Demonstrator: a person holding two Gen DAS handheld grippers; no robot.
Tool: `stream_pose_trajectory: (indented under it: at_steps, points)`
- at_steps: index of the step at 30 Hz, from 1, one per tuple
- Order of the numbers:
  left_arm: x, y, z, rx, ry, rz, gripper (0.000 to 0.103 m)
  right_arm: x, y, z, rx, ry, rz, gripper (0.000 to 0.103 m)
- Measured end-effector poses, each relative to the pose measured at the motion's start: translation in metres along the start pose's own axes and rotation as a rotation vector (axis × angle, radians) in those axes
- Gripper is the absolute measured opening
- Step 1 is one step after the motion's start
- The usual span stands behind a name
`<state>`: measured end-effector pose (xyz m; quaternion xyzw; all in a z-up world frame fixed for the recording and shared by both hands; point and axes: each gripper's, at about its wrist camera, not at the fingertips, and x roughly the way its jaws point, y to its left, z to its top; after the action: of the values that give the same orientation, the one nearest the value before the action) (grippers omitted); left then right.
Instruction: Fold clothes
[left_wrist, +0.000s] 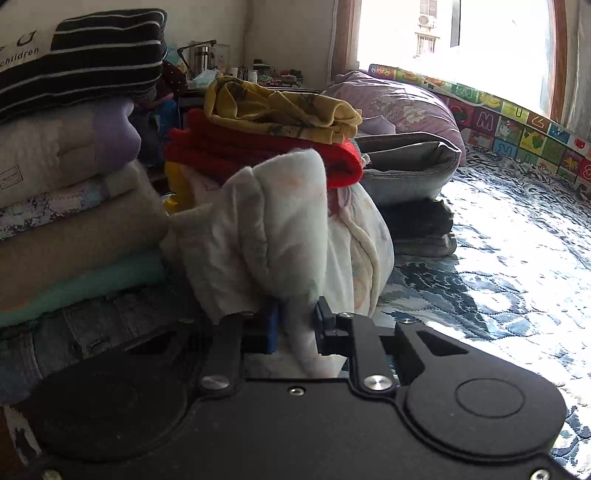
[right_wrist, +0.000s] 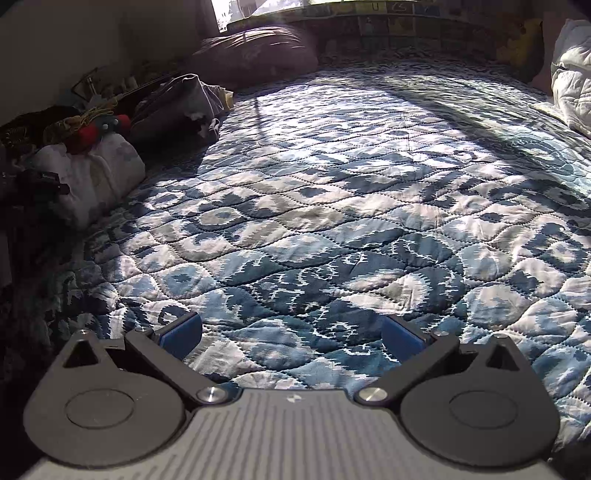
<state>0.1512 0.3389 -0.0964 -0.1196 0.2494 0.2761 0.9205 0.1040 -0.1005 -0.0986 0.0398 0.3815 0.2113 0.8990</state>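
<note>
My left gripper (left_wrist: 295, 325) is shut on a folded white garment with a faint print (left_wrist: 284, 229), held upright against a small pile of clothes. That pile has a red knit (left_wrist: 229, 147) and a yellow patterned piece (left_wrist: 273, 107) on top. In the right wrist view the same white garment (right_wrist: 96, 173) lies at the far left beside the red piece (right_wrist: 86, 134). My right gripper (right_wrist: 291, 338) is open, hovering low over the blue and white quilt (right_wrist: 351, 192) with nothing between its blue pads (right_wrist: 183, 334).
A tall stack of folded blankets (left_wrist: 70, 206) with a black striped item (left_wrist: 92, 55) stands at left. Behind are a grey folded pile (left_wrist: 410, 166), a purple duvet (left_wrist: 399, 103), an alphabet mat (left_wrist: 517, 125) under the window, and a white quilted bundle (right_wrist: 572, 81) at right.
</note>
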Motion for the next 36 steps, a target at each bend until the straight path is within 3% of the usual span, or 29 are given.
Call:
stream_pose_trajectory:
  at_steps: [4, 7, 15, 21, 27, 32, 36]
  points:
    - [-0.026, -0.015, -0.003, 0.055, -0.033, -0.094, 0.010, -0.012, 0.001, -0.001, 0.006, -0.014, 0.012, 0.103]
    - [-0.047, -0.040, -0.017, 0.138, -0.043, -0.136, 0.009, -0.026, 0.001, -0.004, 0.008, -0.027, 0.024, 0.103]
    - [-0.092, -0.110, -0.047, 0.243, -0.042, -0.305, 0.008, -0.063, -0.019, -0.009, 0.038, -0.067, 0.017, 0.103]
    - [-0.131, -0.169, -0.039, 0.311, -0.111, -0.473, 0.008, -0.090, -0.045, -0.016, 0.087, -0.100, -0.014, 0.103]
    - [-0.164, -0.210, -0.004, 0.272, -0.142, -0.672, 0.008, -0.109, -0.075, -0.029, 0.160, -0.130, -0.038, 0.103]
    - [-0.195, -0.234, 0.014, 0.195, -0.133, -0.897, 0.007, -0.120, -0.093, -0.035, 0.207, -0.156, -0.030, 0.103]
    - [-0.212, -0.237, 0.011, 0.161, -0.152, -0.980, 0.007, -0.129, -0.105, -0.039, 0.238, -0.180, -0.016, 0.103]
